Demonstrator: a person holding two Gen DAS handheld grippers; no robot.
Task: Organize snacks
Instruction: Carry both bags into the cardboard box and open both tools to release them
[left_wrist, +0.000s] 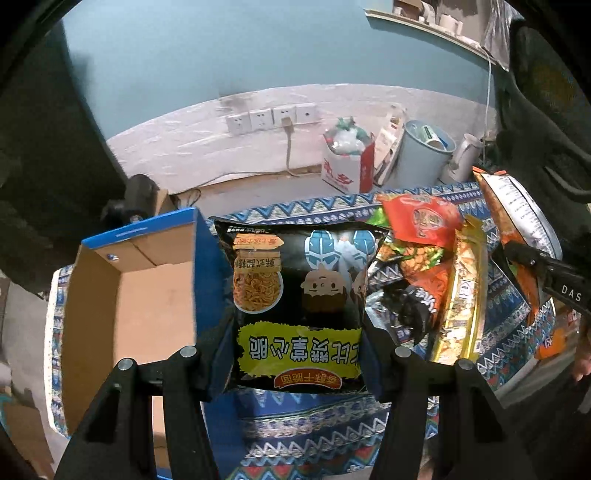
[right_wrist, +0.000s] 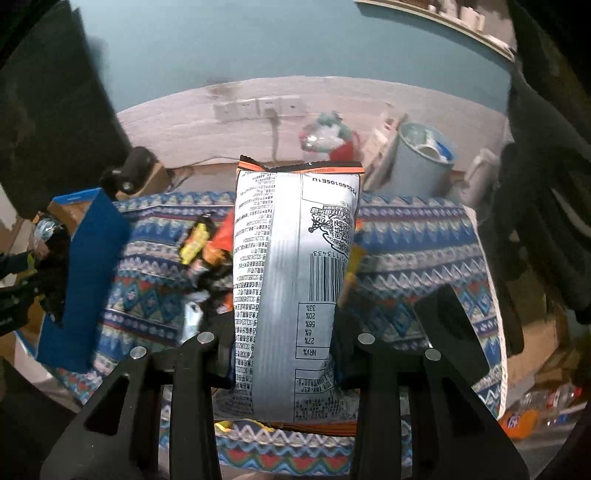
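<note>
Now — left tool (left_wrist: 295, 354) on black pkt (left_wrist: 299, 295), right tool (right_wrist: 284, 347) on silver pkt (right_wrist: 291, 280) — both lengthwise, tops away.

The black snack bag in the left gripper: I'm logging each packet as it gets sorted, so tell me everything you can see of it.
The black snack bag is a puffy, glossy plastic packet, sealed, seen front-on with its print upside down: a bowl of golden crispy strips, cartoon faces, pale blue shapes and a jagged yellow banner with black characters. The left gripper clamps it at the lower end, one of the fingers pressing each side. It hangs above the patterned tablecloth, right beside the open cardboard box.
</note>
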